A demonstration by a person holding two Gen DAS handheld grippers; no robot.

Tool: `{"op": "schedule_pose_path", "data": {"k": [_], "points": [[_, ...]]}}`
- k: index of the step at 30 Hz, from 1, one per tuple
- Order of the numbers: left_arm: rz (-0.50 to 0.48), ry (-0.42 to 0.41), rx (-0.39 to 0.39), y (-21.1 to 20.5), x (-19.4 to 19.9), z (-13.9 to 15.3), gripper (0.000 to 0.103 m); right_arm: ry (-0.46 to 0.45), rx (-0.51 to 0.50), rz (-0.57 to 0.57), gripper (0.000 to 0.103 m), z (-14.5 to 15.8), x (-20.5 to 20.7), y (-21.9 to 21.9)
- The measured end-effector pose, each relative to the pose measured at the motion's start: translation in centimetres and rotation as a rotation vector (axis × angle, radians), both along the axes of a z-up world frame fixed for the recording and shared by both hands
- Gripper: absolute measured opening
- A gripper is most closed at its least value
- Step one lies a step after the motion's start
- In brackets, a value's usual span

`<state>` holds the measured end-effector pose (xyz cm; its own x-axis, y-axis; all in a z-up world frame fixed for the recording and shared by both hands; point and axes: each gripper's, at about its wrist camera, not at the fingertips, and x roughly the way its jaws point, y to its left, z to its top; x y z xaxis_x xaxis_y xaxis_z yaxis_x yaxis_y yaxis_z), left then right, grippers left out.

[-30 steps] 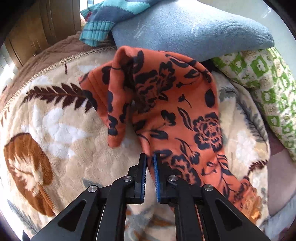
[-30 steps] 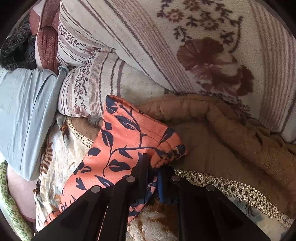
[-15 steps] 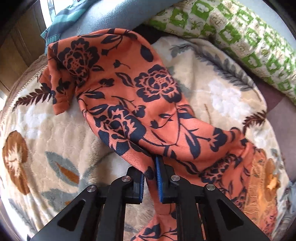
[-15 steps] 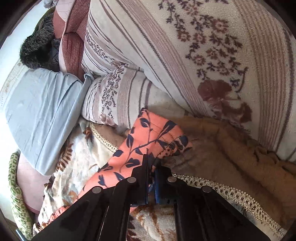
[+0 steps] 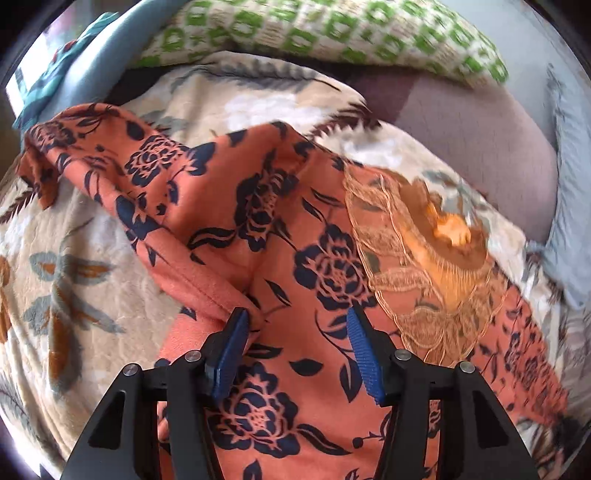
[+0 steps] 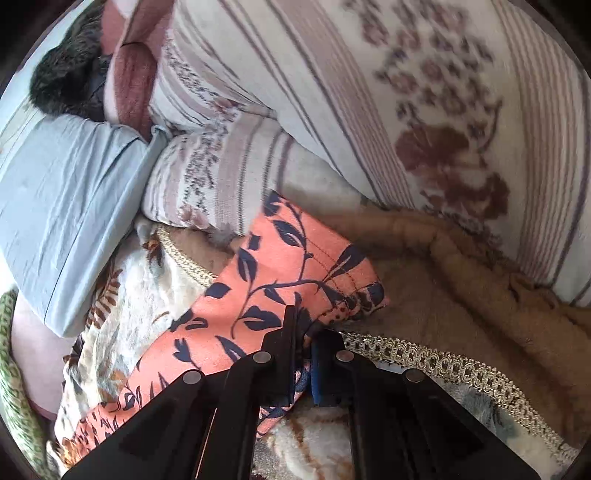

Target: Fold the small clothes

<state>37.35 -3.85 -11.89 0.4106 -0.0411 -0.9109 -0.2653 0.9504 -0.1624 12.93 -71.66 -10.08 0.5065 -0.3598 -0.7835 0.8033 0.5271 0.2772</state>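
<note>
An orange garment with dark blue flowers [image 5: 288, 236] lies spread over a cream floral blanket [image 5: 74, 266]; it has a lacy orange embroidered patch [image 5: 417, 258] at its right. My left gripper [image 5: 295, 325] is open just above the cloth, its blue pads [image 5: 231, 354] apart, a folded ridge of fabric beside the left pad. In the right wrist view my right gripper [image 6: 304, 332] is shut on the garment's hemmed end [image 6: 295, 269], which rests on the brown blanket edge [image 6: 443, 295].
A green-and-white patterned pillow [image 5: 332, 33] and a mauve cushion [image 5: 480, 140] lie beyond the garment. A light blue pillow [image 6: 62, 206], a striped floral quilt [image 6: 369, 92] and a dark furry item [image 6: 66, 81] crowd the right view. Gold braid trim [image 6: 443, 365] edges the blanket.
My left gripper let go of the garment and opened, having swung right along the cloth toward the embroidered patch. My right gripper stays shut on the hem and moved slightly.
</note>
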Motion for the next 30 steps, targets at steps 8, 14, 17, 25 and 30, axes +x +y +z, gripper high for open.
{"op": "schedule_pose_path", "data": {"k": [8, 14, 17, 25, 30], "points": [[-0.088, 0.065, 0.123, -4.4, 2.3, -3.0, 0.044, -0.061, -0.146, 0.274, 0.005, 7.1, 3.0, 9.2], [-0.026, 0.012, 0.004, 0.6, 1.2, 0.4, 0.044, -0.140, -0.119, 0.534, 0.005, 9.3, 8.1, 20.2], [-0.023, 0.000, -0.020, 3.1, 0.1, 1.9, 0.044, -0.170, -0.072, 0.663, 0.005, 9.0, 11.4, 27.1], [-0.007, -0.044, -0.035, 10.3, -4.3, 6.2, 0.044, -0.106, 0.039, 0.960, 0.005, 4.0, 16.3, 49.1], [0.019, -0.065, -0.052, 14.0, -6.8, 6.9, 0.044, -0.011, 0.056, 1.063, 0.007, 0.2, 16.7, 59.2]]}}
